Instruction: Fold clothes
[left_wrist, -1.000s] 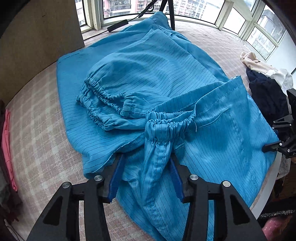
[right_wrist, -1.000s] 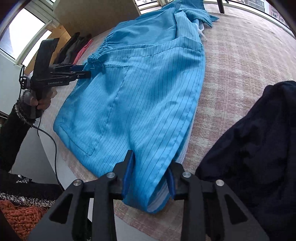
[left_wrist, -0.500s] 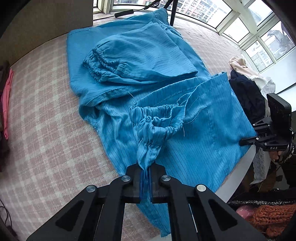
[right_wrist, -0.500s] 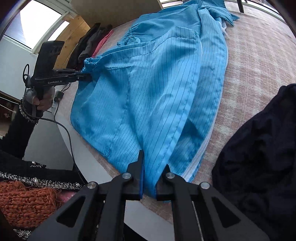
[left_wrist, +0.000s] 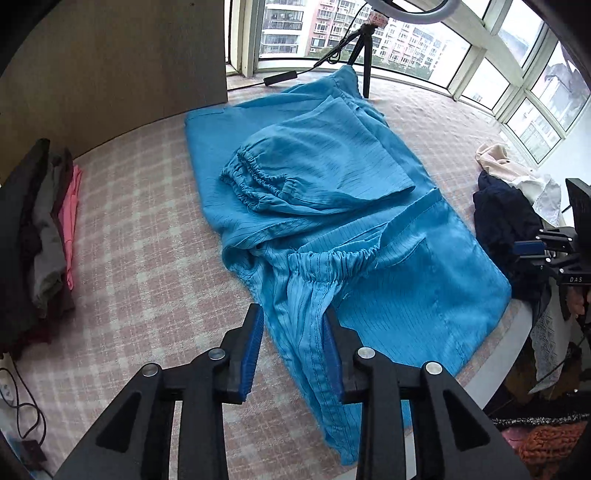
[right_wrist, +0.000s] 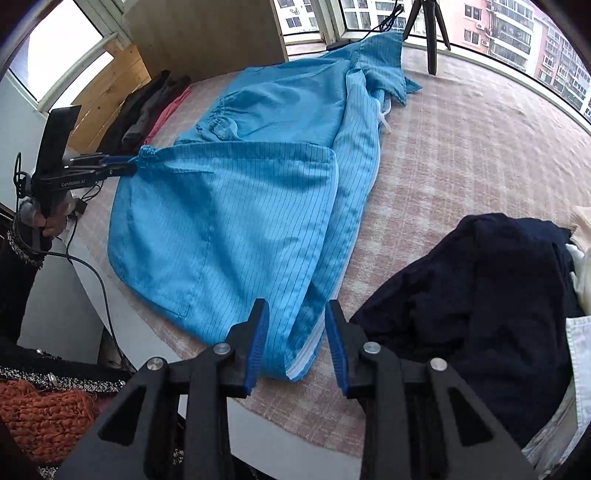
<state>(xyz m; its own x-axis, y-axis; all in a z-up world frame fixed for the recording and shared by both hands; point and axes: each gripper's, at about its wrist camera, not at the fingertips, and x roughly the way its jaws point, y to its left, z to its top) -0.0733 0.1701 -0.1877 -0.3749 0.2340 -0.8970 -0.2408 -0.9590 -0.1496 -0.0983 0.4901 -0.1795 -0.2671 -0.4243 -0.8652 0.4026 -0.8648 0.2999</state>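
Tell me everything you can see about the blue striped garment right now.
The blue garment is thin, slightly glossy fabric with fine dark pinstripes, lying mostly flat on the checked pink cover, its near hem at the cover's edge. It has elastic gathered cuffs, a patch pocket and a white zipper edge. One sleeve is folded across the body. The left gripper stands open around the other sleeve; the right gripper stands open around the hem corner. A dark navy garment lies beside it.

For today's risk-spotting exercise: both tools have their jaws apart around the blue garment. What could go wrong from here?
1. The blue garment's hem hangs over the table edge; with the right tool open, it might slide off.
2. The dark clothes pile lies beside that tool and might get snagged.
3. The left tool straddles a bunched cuff, risking a lumpy fold.
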